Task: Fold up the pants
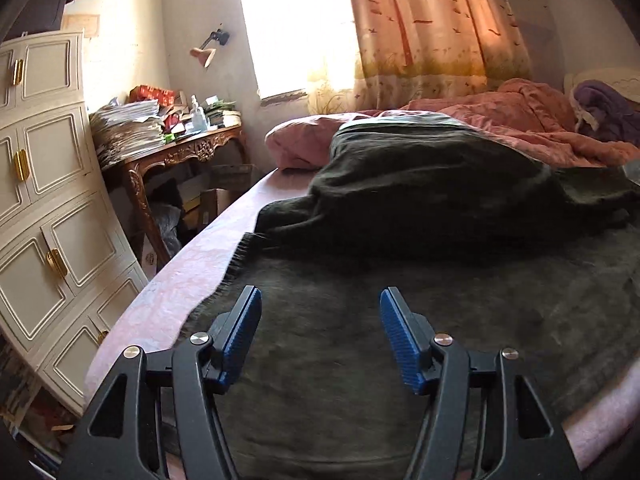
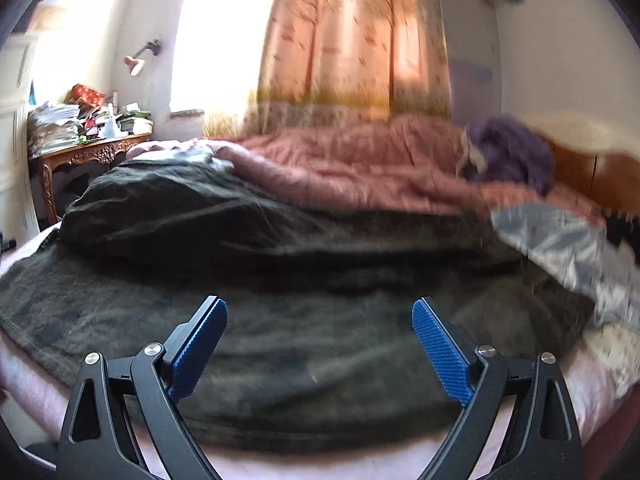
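Dark green-grey pants lie across the pink bed sheet. A flat layer is spread near me and a bunched, folded-over layer is heaped behind it. My left gripper hovers over the flat near part, with its blue pads wide apart and nothing between them. In the blurred right wrist view the same pants fill the middle of the bed. My right gripper is open above their near edge and holds nothing.
A cream cabinet and a carved wooden table piled with papers stand left of the bed. A pink quilt and a purple garment lie behind the pants. A silver-grey cloth lies at the right.
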Tool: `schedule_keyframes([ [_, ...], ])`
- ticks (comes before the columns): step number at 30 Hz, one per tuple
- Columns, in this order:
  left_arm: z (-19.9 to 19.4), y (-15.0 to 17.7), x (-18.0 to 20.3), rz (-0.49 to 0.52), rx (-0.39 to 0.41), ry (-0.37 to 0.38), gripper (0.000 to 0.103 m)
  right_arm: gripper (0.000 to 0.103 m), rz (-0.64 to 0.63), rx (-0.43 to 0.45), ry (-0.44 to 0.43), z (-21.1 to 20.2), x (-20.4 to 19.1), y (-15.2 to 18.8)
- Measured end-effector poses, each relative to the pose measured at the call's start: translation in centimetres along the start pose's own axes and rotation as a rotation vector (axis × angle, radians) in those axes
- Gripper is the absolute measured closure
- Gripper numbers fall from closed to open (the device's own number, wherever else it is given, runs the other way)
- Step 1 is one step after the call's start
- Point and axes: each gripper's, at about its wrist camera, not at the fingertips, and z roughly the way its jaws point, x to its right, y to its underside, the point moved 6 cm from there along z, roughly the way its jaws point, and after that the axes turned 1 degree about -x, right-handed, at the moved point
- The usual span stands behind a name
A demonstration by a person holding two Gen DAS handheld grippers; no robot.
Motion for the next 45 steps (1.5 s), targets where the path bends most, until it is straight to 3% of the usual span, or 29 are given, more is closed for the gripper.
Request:
schedule_keyframes([
  [6,-1.7,0.8,6.1,0.002,0.029,0.068,0.042,0.008,0.169,-0.024,0.279,-1.5,14.8,1.3],
  [8,-1.9,0.2,7.2,-0.014,0.039,0.107,0.042,0.008,0.233,-0.037,0.333,-1.7,19.2,1.7],
  [12,-1.3,-0.4,8.8,-0.058,0.035,0.116,0.042,0.012,0.39,-0.064,0.316,-0.4,26.7,2.7],
  [15,-0.2,0.0,9.9,-0.112,-0.012,0.137,0.042,0.014,0.48,-0.102,0.26,1.8,30.0,4.1],
  [16,0.3,0.3,10.0,-0.132,-0.027,0.146,0.042,0.017,0.506,-0.12,0.226,2.8,30.5,4.6],
  [18,1.2,1.3,10.7,-0.151,-0.063,0.15,0.042,0.034,0.551,-0.157,0.135,5.0,30.8,5.5],
  [20,2.1,2.0,11.1,-0.153,-0.101,0.137,0.042,0.042,0.584,-0.162,0.067,6.5,30.9,6.0],
  [23,2.7,2.4,10.8,-0.192,-0.136,0.171,0.042,0.042,0.6,-0.128,0.036,7.7,31.8,5.7],
  [26,3.3,2.9,10.5,-0.227,-0.163,0.184,0.042,0.042,0.647,-0.172,0.035,9.1,32.8,5.5],
  [28,3.4,3.0,10.9,-0.204,-0.167,0.162,0.042,0.06,0.625,-0.205,0.094,9.4,33.0,5.0],
  [29,3.5,3.1,11.3,-0.184,-0.171,0.143,0.042,0.078,0.6,-0.218,0.126,9.3,33.0,4.7],
  [31,3.4,3.2,11.8,-0.149,-0.172,0.111,0.042,0.089,0.591,-0.178,0.133,8.0,33.1,3.8],
  [36,3.4,3.5,11.4,-0.161,-0.175,0.125,0.042,0.093,0.554,-0.06,0.213,2.8,32.9,1.3],
  [39,3.5,3.5,11.4,-0.155,-0.177,0.126,0.042,0.093,0.57,-0.116,0.254,2.8,33.5,2.9],
  [42,3.6,3.4,11.7,-0.131,-0.182,0.112,0.041,0.092,0.631,-0.226,0.248,5.4,34.5,7.2],
  [45,3.6,3.3,11.8,-0.114,-0.186,0.1,0.041,0.088,0.551,-0.145,0.256,5.0,34.0,7.8],
])
